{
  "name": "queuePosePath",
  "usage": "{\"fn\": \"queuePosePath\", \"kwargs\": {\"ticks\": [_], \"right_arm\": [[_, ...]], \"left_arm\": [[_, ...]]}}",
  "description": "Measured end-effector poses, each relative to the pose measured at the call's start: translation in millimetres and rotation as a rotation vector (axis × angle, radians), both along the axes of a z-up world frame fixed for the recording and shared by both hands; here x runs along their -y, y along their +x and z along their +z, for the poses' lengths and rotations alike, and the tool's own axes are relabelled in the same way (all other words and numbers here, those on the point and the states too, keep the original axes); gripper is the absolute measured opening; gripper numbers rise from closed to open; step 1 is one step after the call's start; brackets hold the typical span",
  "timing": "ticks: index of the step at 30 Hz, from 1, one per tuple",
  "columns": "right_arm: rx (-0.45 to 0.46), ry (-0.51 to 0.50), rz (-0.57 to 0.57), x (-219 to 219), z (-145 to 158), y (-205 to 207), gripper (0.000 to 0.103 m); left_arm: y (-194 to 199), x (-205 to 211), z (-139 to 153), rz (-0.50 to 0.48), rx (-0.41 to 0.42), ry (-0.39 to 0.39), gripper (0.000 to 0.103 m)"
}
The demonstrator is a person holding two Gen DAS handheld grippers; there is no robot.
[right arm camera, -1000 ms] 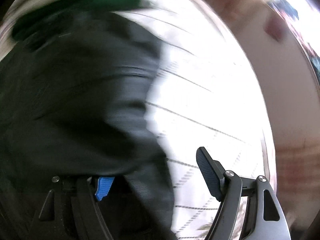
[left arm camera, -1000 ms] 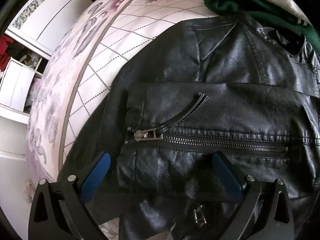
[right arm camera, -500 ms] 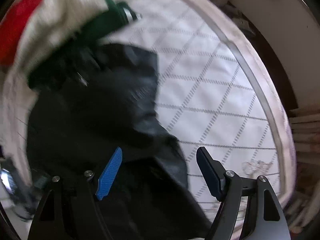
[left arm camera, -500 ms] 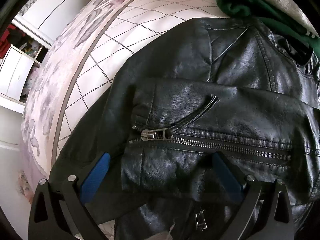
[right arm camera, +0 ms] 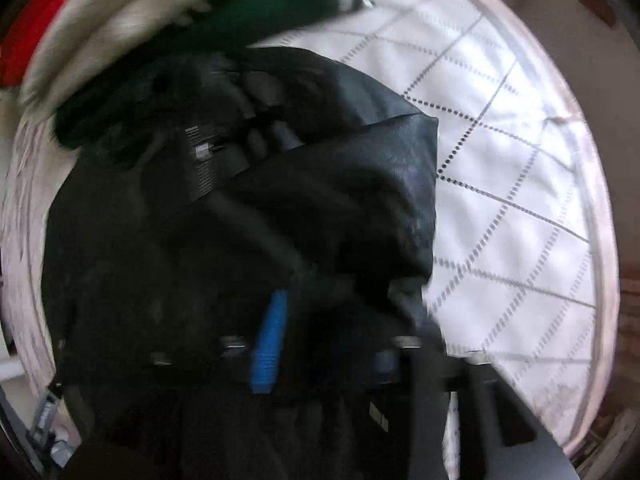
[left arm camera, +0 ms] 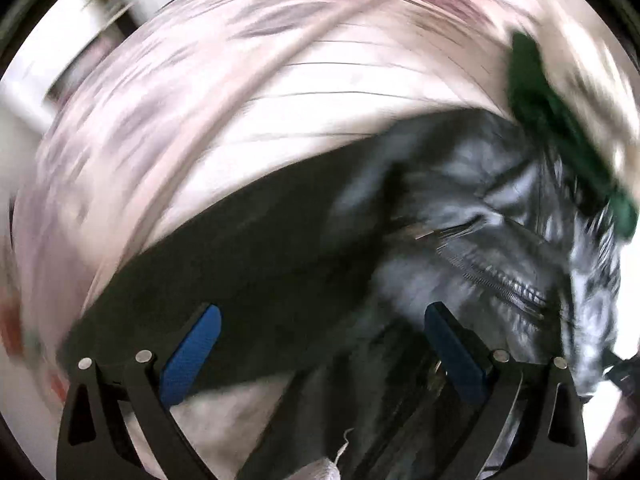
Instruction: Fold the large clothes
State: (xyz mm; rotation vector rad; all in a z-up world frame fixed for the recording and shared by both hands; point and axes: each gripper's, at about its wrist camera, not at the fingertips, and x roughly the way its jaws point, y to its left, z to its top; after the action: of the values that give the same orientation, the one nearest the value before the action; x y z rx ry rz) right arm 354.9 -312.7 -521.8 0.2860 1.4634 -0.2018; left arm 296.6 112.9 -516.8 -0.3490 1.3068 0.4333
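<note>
Lying across the bed (right arm camera: 520,208), the black jacket (right arm camera: 320,200) is partly folded, one sleeve doubled over its front; its zip (left arm camera: 508,280) shows in the left view. The jacket's long axis runs from the clothes pile at the head end toward the near edge, under both claws.

The right claw (right arm camera: 332,340) points straight down at the jacket's right side. Its jaws have just been closing, and dark jacket material sits between them; blur hides the far pad, so I cannot tell whether they already press the cloth. The blue near pad (right arm camera: 268,344) is plain enough.

The left claw (left arm camera: 324,344) is spread wide and holds nothing. It hangs above the jacket's left edge, the hem running slantwise under it toward the zip. This view is badly smeared.

Judging by position, the right claw is the nearer to a grasp, and the coming fold likely turns on lifting that side across the long axis.

A green garment (right arm camera: 256,4) with a pale one (right arm camera: 100,32) touches the jacket's collar end, and a red one (right arm camera: 36,32) lies behind; these crowd any fold toward the head. The quilted bedspread to the right is free.
</note>
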Motion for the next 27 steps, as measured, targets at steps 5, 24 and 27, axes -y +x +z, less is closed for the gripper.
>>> {"fn": "queuePosePath", "kwargs": {"ticks": [5, 24, 27], "right_arm": [[-0.007, -0.011, 0.121, -63, 8, -32, 0.062], [-0.033, -0.260, 0.300, -261, -31, -60, 0.062], [-0.002, -0.373, 0.376, -288, -21, -56, 0.062]], "left_arm": [[-129, -81, 6, 0.381, -0.065, -0.121, 0.103], [-243, -219, -40, 1.020, 0.043, -0.057, 0.008], [-232, -220, -16, 0.938, 0.075, 0.012, 0.006]]}}
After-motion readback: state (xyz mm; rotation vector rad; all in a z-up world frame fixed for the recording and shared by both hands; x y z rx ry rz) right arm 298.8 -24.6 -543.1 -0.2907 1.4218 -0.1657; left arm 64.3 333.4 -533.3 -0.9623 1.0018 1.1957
